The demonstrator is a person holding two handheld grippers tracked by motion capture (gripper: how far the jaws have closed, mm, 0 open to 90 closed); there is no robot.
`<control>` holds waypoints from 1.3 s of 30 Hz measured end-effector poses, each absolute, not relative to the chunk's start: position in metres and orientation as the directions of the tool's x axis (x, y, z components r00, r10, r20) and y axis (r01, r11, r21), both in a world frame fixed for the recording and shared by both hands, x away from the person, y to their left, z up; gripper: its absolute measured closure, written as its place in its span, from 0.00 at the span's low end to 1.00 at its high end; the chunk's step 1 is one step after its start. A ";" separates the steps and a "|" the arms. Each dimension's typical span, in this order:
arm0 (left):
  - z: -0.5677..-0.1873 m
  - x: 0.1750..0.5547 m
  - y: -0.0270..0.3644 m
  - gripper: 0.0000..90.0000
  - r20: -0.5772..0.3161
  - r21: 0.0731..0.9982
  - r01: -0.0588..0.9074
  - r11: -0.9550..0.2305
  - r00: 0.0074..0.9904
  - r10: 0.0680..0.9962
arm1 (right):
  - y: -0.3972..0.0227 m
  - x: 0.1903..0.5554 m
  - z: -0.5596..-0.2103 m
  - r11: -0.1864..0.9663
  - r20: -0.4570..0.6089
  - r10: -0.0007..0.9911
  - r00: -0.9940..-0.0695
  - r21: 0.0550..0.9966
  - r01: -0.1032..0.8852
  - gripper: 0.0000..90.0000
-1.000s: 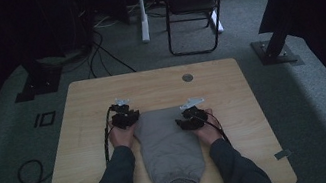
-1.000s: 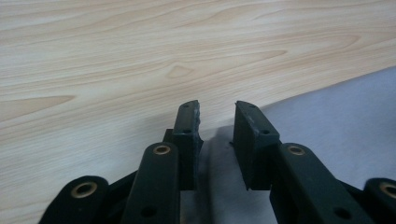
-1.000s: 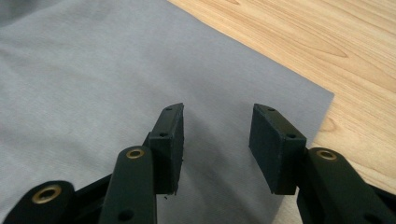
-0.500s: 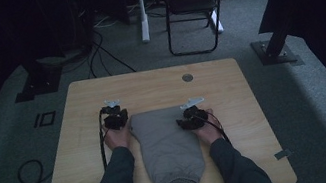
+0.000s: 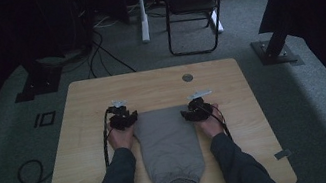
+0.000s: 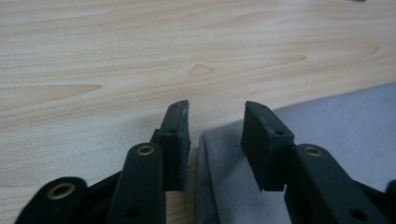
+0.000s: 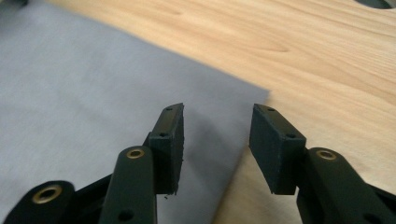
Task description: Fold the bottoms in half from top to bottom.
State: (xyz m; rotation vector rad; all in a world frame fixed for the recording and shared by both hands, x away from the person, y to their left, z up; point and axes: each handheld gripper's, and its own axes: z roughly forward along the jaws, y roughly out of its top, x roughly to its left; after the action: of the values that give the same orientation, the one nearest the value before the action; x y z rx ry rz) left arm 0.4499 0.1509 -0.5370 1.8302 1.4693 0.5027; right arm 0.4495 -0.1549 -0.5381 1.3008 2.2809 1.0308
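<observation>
Nothing readable here, honestly. No words, labels, brand marks or numbers show on anything in the high view, and both gripper views are just as bare of print.

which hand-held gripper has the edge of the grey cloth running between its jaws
The right hand-held gripper: its open jaws straddle the grey cloth's side edge. The left hand-held gripper sits at a corner instead.
</observation>
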 end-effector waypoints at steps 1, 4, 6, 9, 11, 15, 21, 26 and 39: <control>-0.538 0.450 0.150 0.67 -0.136 0.737 0.670 -0.088 0.275 0.952 | -0.156 0.453 -0.538 0.314 0.085 0.845 -0.528 0.720 0.619 0.59; -0.539 0.449 0.148 0.66 -0.134 0.727 0.681 -0.089 0.267 0.954 | -0.158 0.461 -0.539 0.283 0.123 0.850 -0.513 0.713 0.641 0.59; -0.540 0.449 0.146 0.65 -0.124 0.722 0.685 -0.099 0.270 0.955 | -0.155 0.466 -0.541 0.283 0.120 0.855 -0.504 0.706 0.649 0.58; -0.542 0.450 0.145 0.63 -0.111 0.712 0.693 -0.109 0.264 0.958 | -0.153 0.472 -0.541 0.262 0.131 0.865 -0.485 0.706 0.658 0.55; -0.545 0.451 0.145 0.63 -0.105 0.702 0.702 -0.115 0.262 0.959 | -0.150 0.475 -0.541 0.262 0.125 0.870 -0.477 0.703 0.661 0.55; -0.548 0.452 0.146 0.61 -0.121 0.702 0.705 -0.104 0.262 0.958 | -0.145 0.482 -0.544 0.298 0.091 0.870 -0.485 0.687 0.663 0.56; -0.549 0.450 0.146 0.61 -0.117 0.711 0.695 -0.106 0.265 0.957 | -0.142 0.485 -0.546 0.297 0.087 0.872 -0.482 0.687 0.663 0.59; -0.549 0.448 0.145 0.72 -0.154 0.707 0.700 -0.100 0.290 0.944 | -0.141 0.482 -0.546 0.303 0.094 0.863 -0.496 0.690 0.658 0.72; -0.533 0.448 0.142 0.95 -0.150 0.729 0.676 -0.102 0.304 0.941 | -0.146 0.484 -0.537 0.290 0.128 0.846 -0.517 0.704 0.648 0.94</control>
State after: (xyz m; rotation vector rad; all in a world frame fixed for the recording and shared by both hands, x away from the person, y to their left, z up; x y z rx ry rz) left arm 0.4476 0.1418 -0.5333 1.8513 1.4437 0.4649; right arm 0.4836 -0.1465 -0.5368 1.3670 2.2913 1.0531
